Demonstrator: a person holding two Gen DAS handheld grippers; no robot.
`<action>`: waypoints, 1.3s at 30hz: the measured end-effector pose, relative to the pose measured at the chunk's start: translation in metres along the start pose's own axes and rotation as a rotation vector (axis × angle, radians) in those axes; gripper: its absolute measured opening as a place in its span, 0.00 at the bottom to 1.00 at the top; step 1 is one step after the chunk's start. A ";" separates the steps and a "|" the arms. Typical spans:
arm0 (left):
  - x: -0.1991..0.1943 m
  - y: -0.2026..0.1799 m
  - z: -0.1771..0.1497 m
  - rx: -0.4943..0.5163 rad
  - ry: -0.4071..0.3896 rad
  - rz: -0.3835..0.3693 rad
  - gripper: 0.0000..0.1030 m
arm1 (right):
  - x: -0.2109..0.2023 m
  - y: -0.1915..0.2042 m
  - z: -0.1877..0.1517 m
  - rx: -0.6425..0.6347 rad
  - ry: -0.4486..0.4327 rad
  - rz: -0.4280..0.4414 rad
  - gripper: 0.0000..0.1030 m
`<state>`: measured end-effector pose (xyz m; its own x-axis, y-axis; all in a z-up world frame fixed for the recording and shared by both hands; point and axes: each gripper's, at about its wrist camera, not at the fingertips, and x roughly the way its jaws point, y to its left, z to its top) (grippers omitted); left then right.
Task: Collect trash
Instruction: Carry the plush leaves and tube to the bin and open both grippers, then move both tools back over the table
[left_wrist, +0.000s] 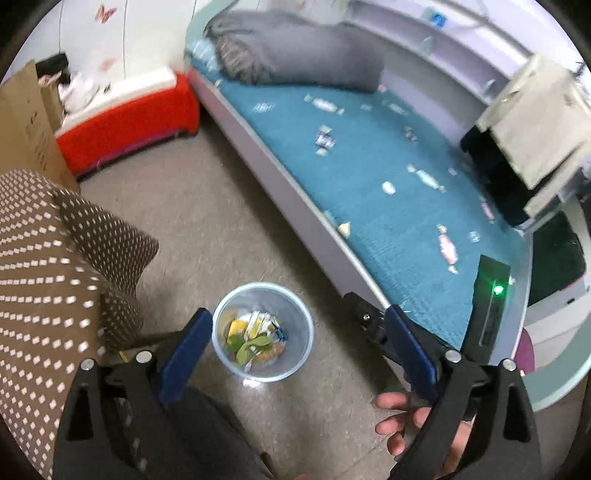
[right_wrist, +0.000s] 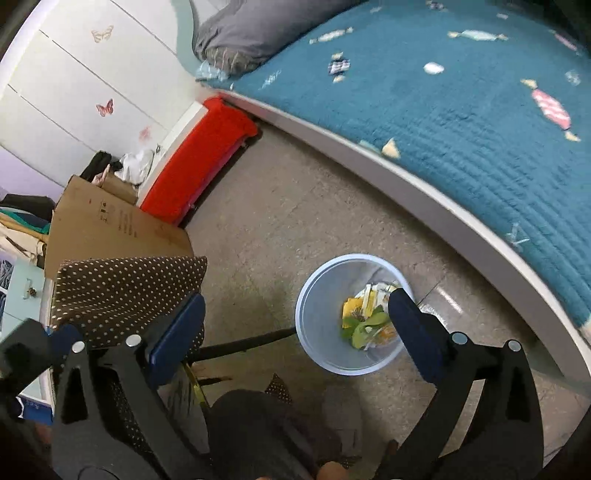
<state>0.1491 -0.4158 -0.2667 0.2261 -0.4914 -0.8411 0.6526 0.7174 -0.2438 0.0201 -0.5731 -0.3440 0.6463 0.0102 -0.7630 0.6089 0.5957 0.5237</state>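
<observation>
The left gripper (left_wrist: 295, 339) hangs wide open and empty above the trash bin (left_wrist: 229, 314) on the floor, likely placed beside the bed for short drops; the right gripper (right_wrist: 295, 325), equally splayed and empty, hovers over it too, wrappers (right_wrist: 550, 105) remaining on the blue bedspread (right_wrist: 461, 147)

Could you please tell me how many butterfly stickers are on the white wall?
3. The top butterfly sits high on the white wall; the middle butterfly below it; the faint butterfly lowest, near the red cushion. Others may lie out of view.
</observation>
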 end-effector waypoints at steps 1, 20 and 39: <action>-0.014 -0.002 -0.004 0.007 -0.031 -0.020 0.90 | -0.009 0.003 -0.002 -0.003 -0.016 -0.003 0.94; -0.208 0.056 -0.076 0.024 -0.476 0.172 0.95 | -0.124 0.184 -0.054 -0.350 -0.218 0.118 0.94; -0.262 0.235 -0.114 -0.252 -0.490 0.475 0.95 | -0.049 0.352 -0.126 -0.683 -0.032 0.168 0.94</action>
<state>0.1606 -0.0625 -0.1579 0.7802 -0.2205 -0.5854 0.2300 0.9714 -0.0594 0.1455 -0.2629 -0.1699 0.7257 0.1291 -0.6757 0.0812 0.9593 0.2706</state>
